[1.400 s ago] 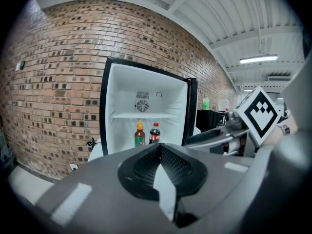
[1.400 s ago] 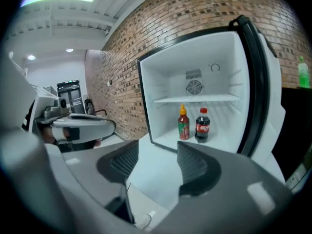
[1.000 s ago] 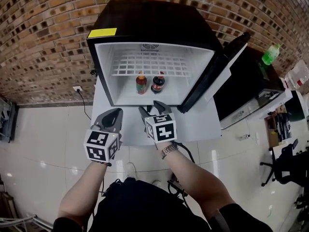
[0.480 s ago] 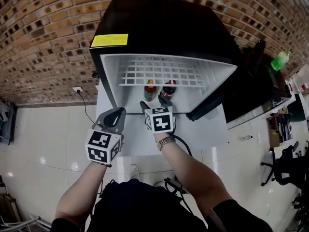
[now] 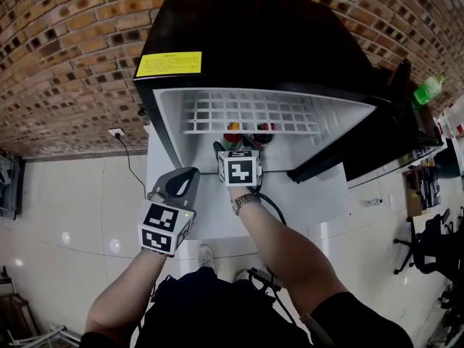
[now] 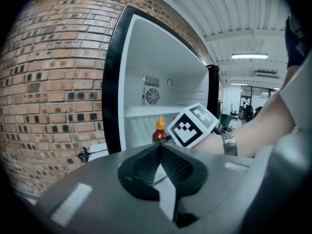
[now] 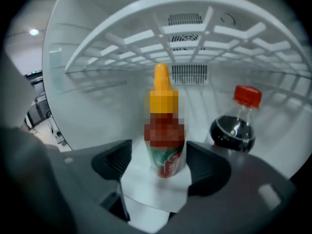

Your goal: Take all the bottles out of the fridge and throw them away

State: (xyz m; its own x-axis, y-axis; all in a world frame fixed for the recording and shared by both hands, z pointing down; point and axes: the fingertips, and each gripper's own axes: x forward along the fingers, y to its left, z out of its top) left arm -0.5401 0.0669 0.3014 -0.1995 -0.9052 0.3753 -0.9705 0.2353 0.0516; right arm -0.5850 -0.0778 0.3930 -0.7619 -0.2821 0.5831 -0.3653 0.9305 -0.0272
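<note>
Orange-capped red sauce bottle (image 7: 165, 155), on the white floor of the black fridge (image 5: 254, 35), has been reached: the right tongs (image 7: 160, 167), just opened wide, are set around it unclamped, ready for closing. Left tongs (image 6: 160, 147) are pressed together.

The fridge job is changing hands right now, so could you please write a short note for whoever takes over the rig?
Left gripper: shut, empty, in front of the open black mini fridge.
Right gripper: jaws have just been opening; wide apart around the red sauce bottle with the orange cap, not pressing it.
Dark cola bottle with a red cap: upright beside it on the fridge floor.
Done: nothing removed.
Left: close on, take out and throw away both bottles.
</note>
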